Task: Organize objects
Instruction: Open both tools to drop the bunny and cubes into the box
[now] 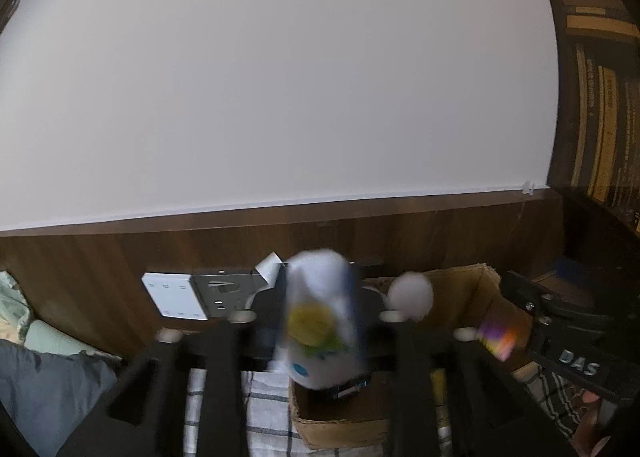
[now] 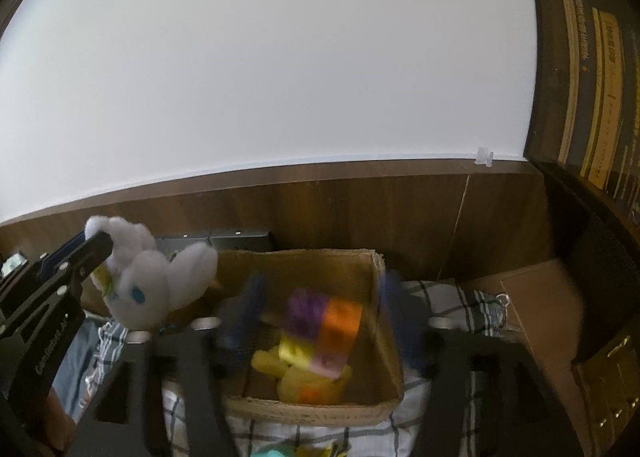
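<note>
My left gripper [image 1: 320, 321] is shut on a white plush bunny [image 1: 320, 321] with a yellow patch, held above the left edge of an open cardboard box [image 1: 460, 289]. The bunny also shows in the right wrist view [image 2: 140, 289], pinched by the left gripper's fingers [image 2: 92, 253]. My right gripper [image 2: 320, 317] is open over the box [image 2: 376, 341]. A purple, orange and pink block [image 2: 324, 333], blurred, is between its fingers, above a yellow plush toy [image 2: 304, 381] lying in the box.
The box sits on a checked blanket [image 2: 452, 297] against a wooden wall panel [image 2: 360, 209]. A switch plate [image 1: 176, 297] is on the panel. A second flat cardboard box [image 2: 536, 297] and a dark bookshelf [image 2: 592, 57] are to the right.
</note>
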A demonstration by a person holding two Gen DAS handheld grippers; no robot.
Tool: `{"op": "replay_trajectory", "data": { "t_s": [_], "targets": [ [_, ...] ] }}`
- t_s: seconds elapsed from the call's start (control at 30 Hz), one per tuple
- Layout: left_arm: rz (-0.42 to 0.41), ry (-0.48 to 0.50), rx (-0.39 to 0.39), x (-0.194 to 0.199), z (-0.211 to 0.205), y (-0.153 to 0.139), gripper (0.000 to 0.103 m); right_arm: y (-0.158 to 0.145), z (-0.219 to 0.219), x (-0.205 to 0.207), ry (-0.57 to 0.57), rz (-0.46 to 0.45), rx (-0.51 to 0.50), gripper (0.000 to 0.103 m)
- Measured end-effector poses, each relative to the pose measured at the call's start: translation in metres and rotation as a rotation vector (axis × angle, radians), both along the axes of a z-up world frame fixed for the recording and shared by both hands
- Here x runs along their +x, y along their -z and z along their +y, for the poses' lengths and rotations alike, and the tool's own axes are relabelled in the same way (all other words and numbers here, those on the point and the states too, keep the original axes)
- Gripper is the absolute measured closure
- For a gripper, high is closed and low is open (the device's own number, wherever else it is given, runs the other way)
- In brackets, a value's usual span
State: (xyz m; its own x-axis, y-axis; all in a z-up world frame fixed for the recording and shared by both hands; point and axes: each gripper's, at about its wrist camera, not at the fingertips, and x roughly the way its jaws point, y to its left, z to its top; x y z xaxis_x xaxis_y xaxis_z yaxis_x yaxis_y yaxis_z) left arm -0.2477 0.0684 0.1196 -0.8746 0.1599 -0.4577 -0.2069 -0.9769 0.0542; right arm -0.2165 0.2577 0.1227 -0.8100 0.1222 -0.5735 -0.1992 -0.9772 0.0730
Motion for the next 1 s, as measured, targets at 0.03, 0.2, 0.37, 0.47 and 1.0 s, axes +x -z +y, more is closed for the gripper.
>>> {"op": "replay_trajectory", "data": {
  "t_s": [0.03,0.2,0.37,0.47,1.0],
  "targets": [
    [0.012,-0.017,-0.005,0.002,-0.001,-0.001,0.033,-0.001,0.0,0.002,0.006,0.008,0.004,0.021],
    [0.031,-0.061,-0.014,0.011,-0.003,-0.003,0.015,-0.002,0.002,0.005,0.018,0.001,0.008,0.021],
    [0.033,-0.08,-0.027,0.019,-0.003,-0.003,0.01,-0.001,0.001,0.01,0.022,-0.003,0.013,0.019],
    [0.027,-0.084,-0.03,0.023,-0.006,-0.003,0.009,0.0,0.002,0.012,0.024,0.0,0.017,0.019],
    [0.026,-0.096,-0.027,0.05,-0.018,-0.001,0.003,-0.008,-0.009,0.045,0.057,0.037,0.08,0.017]
  ]
}}
